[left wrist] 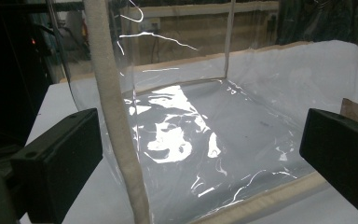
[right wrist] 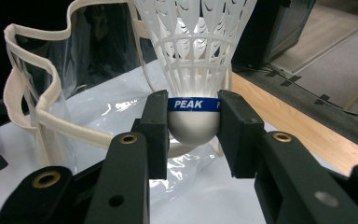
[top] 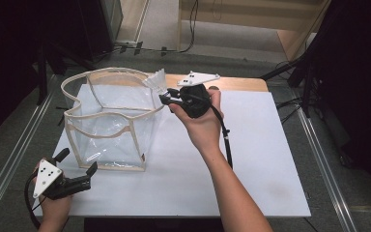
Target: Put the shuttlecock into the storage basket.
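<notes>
A clear plastic bag (top: pixel 111 121) with cream trim stands open on the white table sheet (top: pixel 251 159). My right gripper (top: pixel 165 99) is shut on a white shuttlecock (top: pixel 157 81) and holds it just above the bag's right rim. In the right gripper view the pads clamp the shuttlecock's (right wrist: pixel 193 56) rounded base at its blue band, feathers pointing up, with the bag (right wrist: pixel 51 93) behind. My left gripper (top: pixel 77 169) rests open at the bag's near left corner. Its jaws stand wide apart in the left gripper view, with the bag's trimmed corner (left wrist: pixel 116 121) between them, untouched.
A wooden table edge (top: pixel 236 83) shows beyond the sheet at the back. Cables (top: pixel 188 34) run over the grey floor behind. Dark stands (top: pixel 309 63) flank the table on both sides. Bare sheet lies to the right of my right forearm (top: pixel 236 193).
</notes>
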A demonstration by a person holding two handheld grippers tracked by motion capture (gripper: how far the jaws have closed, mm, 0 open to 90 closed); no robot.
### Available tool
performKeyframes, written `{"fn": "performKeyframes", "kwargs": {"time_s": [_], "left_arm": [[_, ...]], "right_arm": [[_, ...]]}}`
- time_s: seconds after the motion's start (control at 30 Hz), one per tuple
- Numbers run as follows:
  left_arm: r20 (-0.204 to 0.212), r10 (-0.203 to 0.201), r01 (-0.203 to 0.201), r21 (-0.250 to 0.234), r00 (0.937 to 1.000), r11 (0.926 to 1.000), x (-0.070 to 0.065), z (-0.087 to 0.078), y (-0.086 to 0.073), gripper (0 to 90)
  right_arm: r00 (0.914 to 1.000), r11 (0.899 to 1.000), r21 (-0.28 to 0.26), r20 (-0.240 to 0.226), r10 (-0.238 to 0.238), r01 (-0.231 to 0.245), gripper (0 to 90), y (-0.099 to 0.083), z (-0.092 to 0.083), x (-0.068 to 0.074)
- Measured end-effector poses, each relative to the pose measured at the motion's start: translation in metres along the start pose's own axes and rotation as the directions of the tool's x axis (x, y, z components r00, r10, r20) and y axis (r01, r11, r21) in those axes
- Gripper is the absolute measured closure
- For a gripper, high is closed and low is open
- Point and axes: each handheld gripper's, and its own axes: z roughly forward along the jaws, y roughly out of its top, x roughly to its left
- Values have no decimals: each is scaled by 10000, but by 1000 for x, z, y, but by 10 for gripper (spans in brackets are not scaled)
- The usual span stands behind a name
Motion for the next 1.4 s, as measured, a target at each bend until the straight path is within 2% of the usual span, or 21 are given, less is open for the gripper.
{"fn": "performKeyframes", "kwargs": {"time_s": [0.67,0.83,0.93,1.03,1.13,1.17,1.23,1.4], "left_arm": [[11,-8,8,-5,10000,10000,0,0,0,0],[20,-22,22,-9,10000,10000,0,0,0,0],[23,-36,36,-14,10000,10000,0,0,0,0],[27,-28,28,-12,10000,10000,0,0,0,0],[26,-23,23,-8,10000,10000,0,0,0,0],[21,-21,21,-8,10000,10000,0,0,0,0],[24,-17,17,-7,10000,10000,0,0,0,0],[18,18,-18,21,10000,10000,0,0,0,0]], "right_arm": [[9993,9999,134,-359,-49,54,631,2,12,10],[9990,9999,106,-451,58,-53,621,0,14,10],[9971,9999,57,-744,144,-140,439,-1,13,9],[9976,9999,-75,-674,144,-149,353,-2,9,8],[9963,9994,-195,-817,261,-278,277,-4,4,5],[9960,9993,-209,-843,295,-314,242,-5,3,4],[9954,9999,-132,-955,71,-84,134,-7,-1,2],[9953,9995,-301,-973,33,-62,97,-16,-8,-2]]}}
